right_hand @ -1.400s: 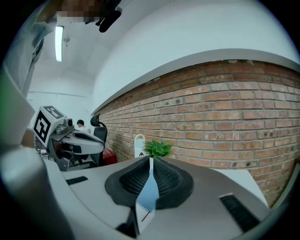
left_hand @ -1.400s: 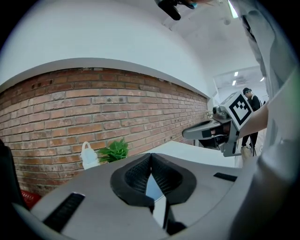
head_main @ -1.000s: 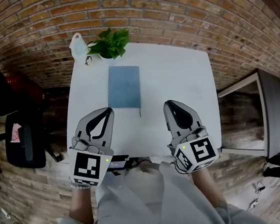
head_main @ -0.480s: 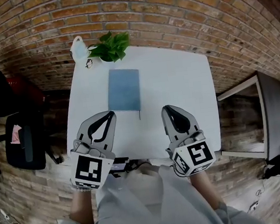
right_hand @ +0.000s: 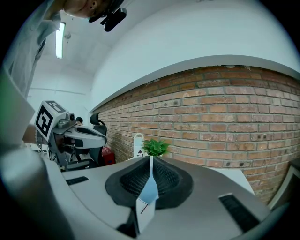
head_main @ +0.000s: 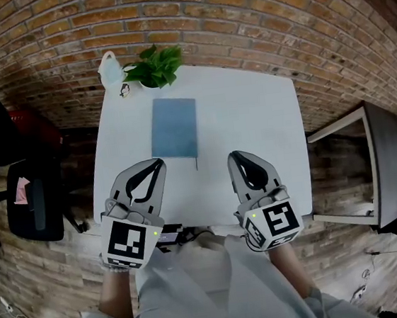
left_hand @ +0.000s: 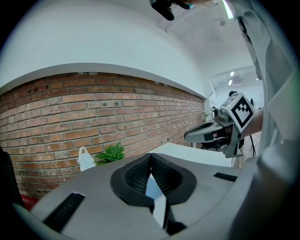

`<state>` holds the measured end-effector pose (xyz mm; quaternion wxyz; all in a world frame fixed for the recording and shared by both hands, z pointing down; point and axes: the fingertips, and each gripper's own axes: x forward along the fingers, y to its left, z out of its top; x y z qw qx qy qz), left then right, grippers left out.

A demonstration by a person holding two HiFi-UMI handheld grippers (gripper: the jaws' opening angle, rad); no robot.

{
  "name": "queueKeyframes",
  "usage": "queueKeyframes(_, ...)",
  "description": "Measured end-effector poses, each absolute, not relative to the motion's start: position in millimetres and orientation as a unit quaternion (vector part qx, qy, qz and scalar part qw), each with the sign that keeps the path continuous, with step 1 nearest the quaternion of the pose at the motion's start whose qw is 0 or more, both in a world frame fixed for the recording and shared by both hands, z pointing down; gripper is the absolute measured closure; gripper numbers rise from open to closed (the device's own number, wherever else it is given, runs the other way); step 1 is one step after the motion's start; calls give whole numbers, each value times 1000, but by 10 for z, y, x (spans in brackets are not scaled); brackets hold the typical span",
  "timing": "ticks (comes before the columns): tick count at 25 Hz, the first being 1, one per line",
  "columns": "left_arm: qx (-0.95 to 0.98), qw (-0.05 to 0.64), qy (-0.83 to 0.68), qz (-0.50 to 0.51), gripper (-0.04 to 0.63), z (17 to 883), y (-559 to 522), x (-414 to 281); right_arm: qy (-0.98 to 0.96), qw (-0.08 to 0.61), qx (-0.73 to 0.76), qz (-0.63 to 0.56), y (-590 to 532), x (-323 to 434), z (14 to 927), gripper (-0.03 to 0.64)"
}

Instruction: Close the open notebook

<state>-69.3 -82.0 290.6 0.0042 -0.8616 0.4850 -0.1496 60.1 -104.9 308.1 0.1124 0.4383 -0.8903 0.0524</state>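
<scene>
Plant (head_main: 156,65) beside white object (head_main: 108,69) (perhaps a bottle)

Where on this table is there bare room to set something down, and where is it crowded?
The widest bare patch is the right half of the table, between the blue notebook and the right edge. A smaller strip lies in front, between the left gripper and right gripper. The far left corner is crowded: a potted plant and a white container.
</scene>
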Motion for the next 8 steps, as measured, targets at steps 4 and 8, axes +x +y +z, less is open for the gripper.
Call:
queueKeyframes(4, -860, 0, 486, -158, 577, 2956, -834, -690, -887, 119, 441, 60, -1075, 639, 3141, 566)
queueKeyframes(8, -861, 3, 485, -151, 577, 2914, -875, -681, -887, 124, 440, 60, -1096, 637, 3161, 566)
